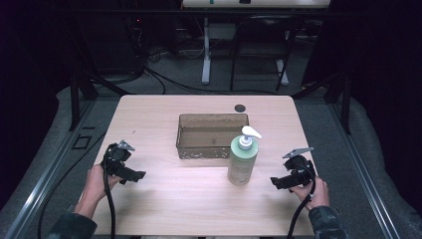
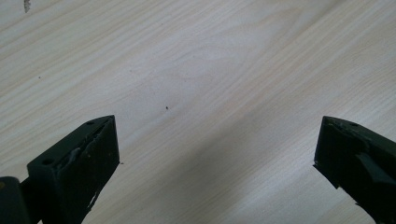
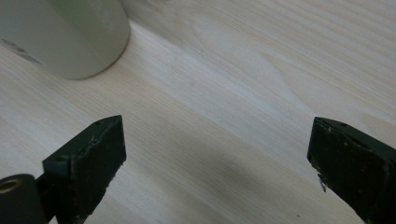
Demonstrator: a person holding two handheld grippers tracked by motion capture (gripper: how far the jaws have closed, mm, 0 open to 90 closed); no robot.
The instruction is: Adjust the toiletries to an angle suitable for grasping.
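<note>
Both forearms enter from the near edge of the table (image 1: 164, 209), each hand holding one gripper low over the wood. Left gripper (image 1: 133, 175) sits at the near left, its jaws spread wide with bare tabletop between them, as the left gripper view confirms (image 2: 215, 154). Right gripper (image 1: 276, 182) sits at the near right, jaws likewise spread wide and holding nothing (image 3: 217, 158). Between the two grippers, nearer the right one, a pale green pump bottle (image 1: 243, 160) stands upright on the table; its rounded base appears at the upper left of the right gripper view (image 3: 65, 37), apart from the jaws. Just behind the bottle lies a brown translucent tray (image 1: 211, 148), rectangular.
</note>
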